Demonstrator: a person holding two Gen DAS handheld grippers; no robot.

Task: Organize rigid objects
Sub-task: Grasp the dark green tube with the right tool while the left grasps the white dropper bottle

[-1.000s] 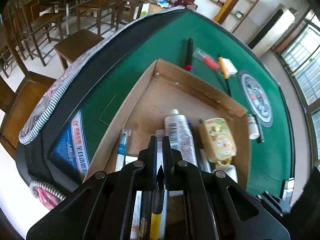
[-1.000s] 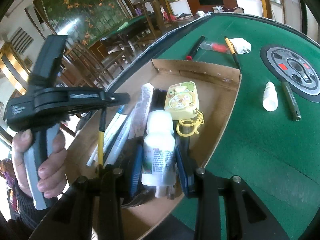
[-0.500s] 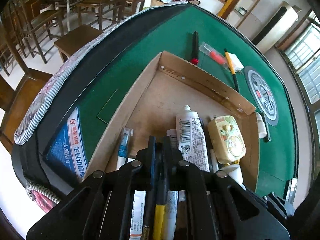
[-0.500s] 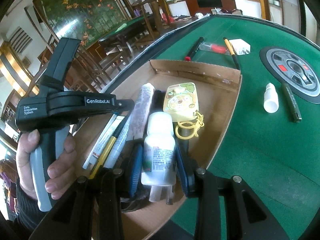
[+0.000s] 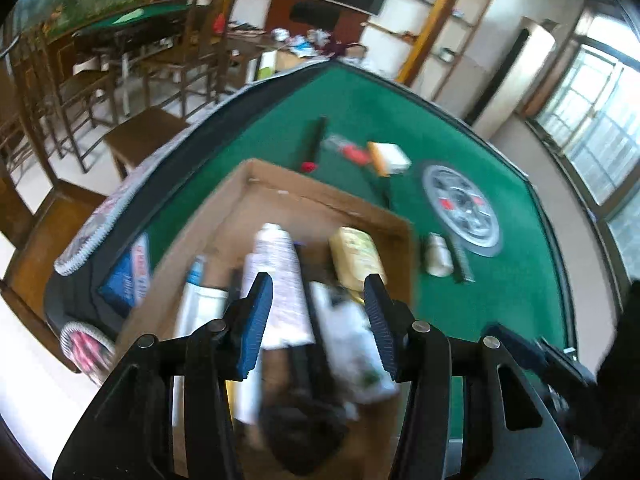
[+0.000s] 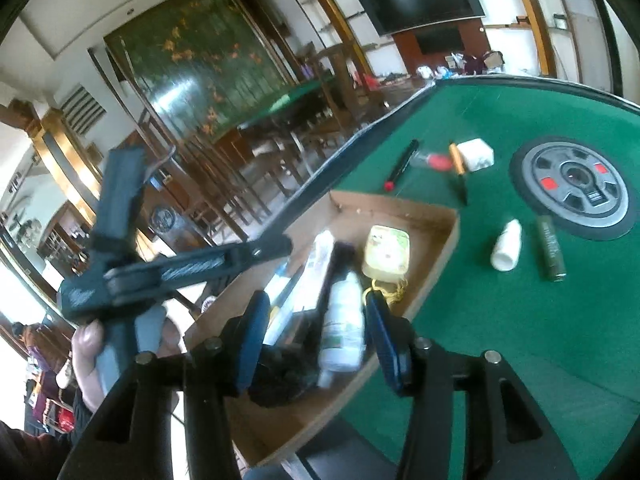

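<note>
Hovering both tools above the cardboard box [image 6: 436, 240], I read the left gripper [image 5: 318, 320] and the right gripper [image 6: 316, 334] as spread wide, each pinching nothing. The white bottle [image 6: 344, 320] lies inside the box, between the right jaws without touching them, beside a white tube [image 5: 278, 276] and a yellow keychain case [image 6: 386, 254]. My judgement: the next pick lies outside the box, at 1 o'clock on the green felt table [image 6: 500, 360]. I would approach the small white dropper bottle [image 6: 507, 250] squarely across its smooth, round body, since it may roll. A dark green pen [image 6: 552, 254] lies just beside it.
</note>
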